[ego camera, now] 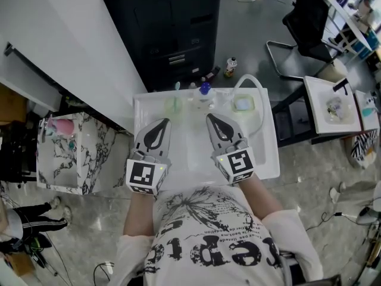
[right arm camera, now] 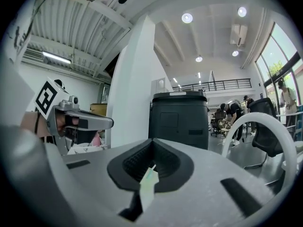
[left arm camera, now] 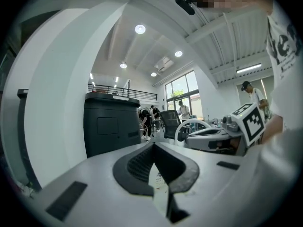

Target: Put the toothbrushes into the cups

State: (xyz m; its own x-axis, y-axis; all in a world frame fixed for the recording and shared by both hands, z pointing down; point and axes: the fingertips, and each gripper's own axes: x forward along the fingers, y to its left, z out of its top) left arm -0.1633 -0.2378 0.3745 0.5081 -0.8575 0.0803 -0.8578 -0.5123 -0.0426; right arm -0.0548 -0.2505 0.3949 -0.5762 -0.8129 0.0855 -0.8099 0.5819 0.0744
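White basin (ego camera: 269, 154) on its stand, head view: a person leans over it with the left gripper (ego camera: 162, 124) at 7 o'clock and the right gripper (ego camera: 213, 120) at 5 o'clock. Each has its jaws pressed together and nothing visibly in them. Two cups stand along the far rim, a green cup (ego camera: 174, 105) at 11 o'clock and a mint cup (ego camera: 243, 103) at 1 o'clock. One blue-capped bottle (ego camera: 205, 90) stands at 12 o'clock between them. What looks like one teal-tipped toothbrush (ego camera: 177, 86) rises at the green cup's far edge, seemingly standing in it, though it is too small to be sure. No other brush can be made out lying loose in the basin, and the mint cup's contents cannot be told. On that reading the job is at least partly done, perhaps finished. One white hose (ego camera: 249, 76) arches behind the mint cup.

Left gripper view: the tips of the left gripper (left arm camera: 154, 145) meet and pinch nothing. Only something pale shows through the slot below them. The hose curves at 2 o'clock and the other tool sits at 3 o'clock.

Right gripper view: the right gripper (right arm camera: 152, 142) is likewise closed at the tips. A pale green sliver (right arm camera: 147, 186) shows in the slot beneath, and what it is cannot be told. The other tool is at 9 o'clock, the hose at 3 o'clock.
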